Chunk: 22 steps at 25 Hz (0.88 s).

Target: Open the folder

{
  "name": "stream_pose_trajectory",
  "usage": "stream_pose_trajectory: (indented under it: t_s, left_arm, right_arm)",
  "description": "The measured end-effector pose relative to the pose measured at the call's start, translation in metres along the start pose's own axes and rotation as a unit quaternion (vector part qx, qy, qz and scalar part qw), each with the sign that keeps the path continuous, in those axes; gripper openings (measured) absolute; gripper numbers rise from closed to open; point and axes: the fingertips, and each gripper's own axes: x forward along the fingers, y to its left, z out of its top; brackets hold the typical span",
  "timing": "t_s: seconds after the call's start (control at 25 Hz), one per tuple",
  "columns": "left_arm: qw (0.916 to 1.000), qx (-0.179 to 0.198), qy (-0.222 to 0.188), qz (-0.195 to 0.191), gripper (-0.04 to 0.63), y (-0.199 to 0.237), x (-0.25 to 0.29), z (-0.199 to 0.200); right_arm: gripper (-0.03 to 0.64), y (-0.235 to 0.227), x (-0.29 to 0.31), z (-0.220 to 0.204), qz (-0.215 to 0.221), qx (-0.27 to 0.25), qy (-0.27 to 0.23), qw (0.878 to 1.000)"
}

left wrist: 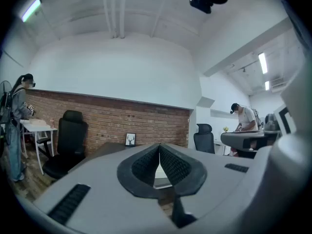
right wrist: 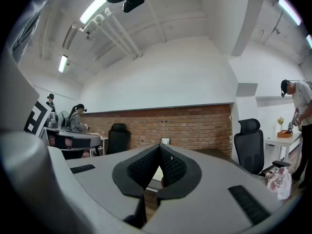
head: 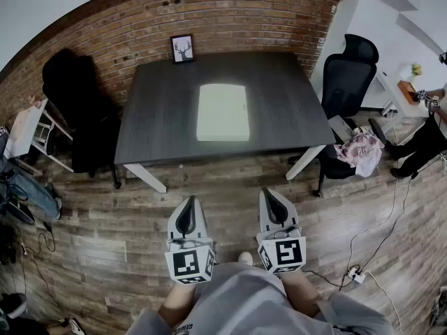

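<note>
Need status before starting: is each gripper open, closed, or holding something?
Grey left gripper: closed, empty.
Grey right gripper: closed, empty.

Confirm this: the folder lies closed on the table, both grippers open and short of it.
Not open: the left gripper and right gripper are shut, per their own views. The folder does lie closed on the table, both grippers short of it.
</note>
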Motion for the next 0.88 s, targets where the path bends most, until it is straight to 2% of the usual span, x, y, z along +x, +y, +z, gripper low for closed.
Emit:
stream_pose_trajectory:
  t_s: [0.64, 0.88]
  left_arm:
    - [1.0000, 0.002, 0.005, 0.000, 0.005, -0.011, -0.001, -0.003]
    - [1.0000, 0.005, 0.004, 0.005, 0.005, -0.026, -0.004, -0.006]
  right_arm:
    - [-0.002, -0.004, -0.008, -0.005, 0.004, -0.008, 0.003, 1.000]
    - [-0.002, -0.023, -0.019, -0.003, -0.015, -0.002, -0.007, 1.000]
